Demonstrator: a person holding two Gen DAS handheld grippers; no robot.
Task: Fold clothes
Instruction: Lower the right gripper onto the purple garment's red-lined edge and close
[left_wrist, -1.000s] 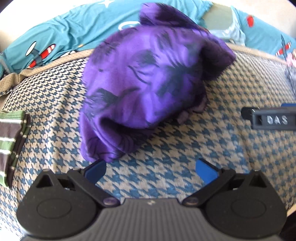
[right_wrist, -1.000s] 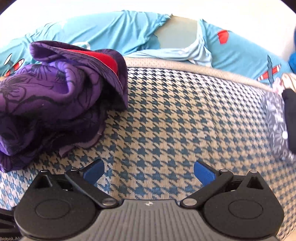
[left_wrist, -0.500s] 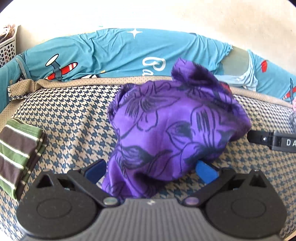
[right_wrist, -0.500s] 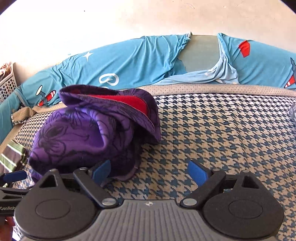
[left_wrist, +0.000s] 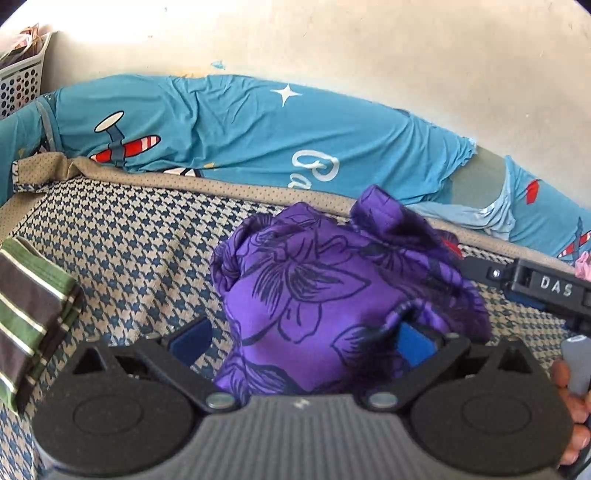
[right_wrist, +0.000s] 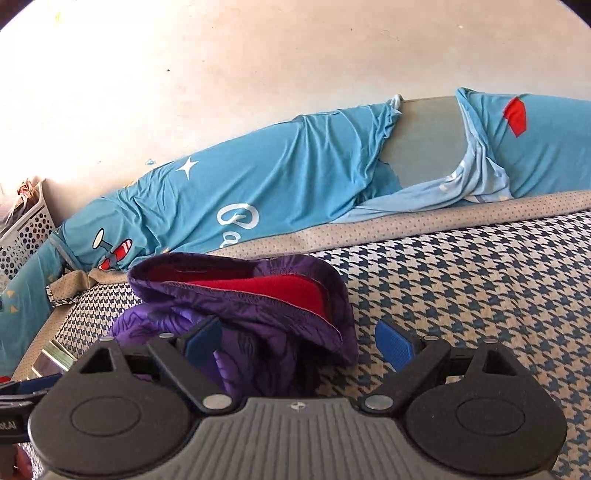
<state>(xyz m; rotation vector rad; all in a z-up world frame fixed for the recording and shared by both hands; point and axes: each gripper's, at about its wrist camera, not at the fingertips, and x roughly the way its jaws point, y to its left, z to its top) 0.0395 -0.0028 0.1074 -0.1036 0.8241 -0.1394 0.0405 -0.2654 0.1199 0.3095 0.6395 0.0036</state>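
Purple garment (left_wrist: 317, 295), bunched on the bed (left_wrist: 129, 229), is being straddled by both wide-open, empty grippers, left gripper (left_wrist: 303, 338) and right gripper (right_wrist: 295, 338); an edge needs gripping.

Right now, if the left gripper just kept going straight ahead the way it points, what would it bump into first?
The crumpled purple garment. The left gripper is open and the cloth already bulges between its fingers, so contact looks almost immediate. Behind it come the houndstooth bed cover and the blue bolster, though depth is hard to judge.
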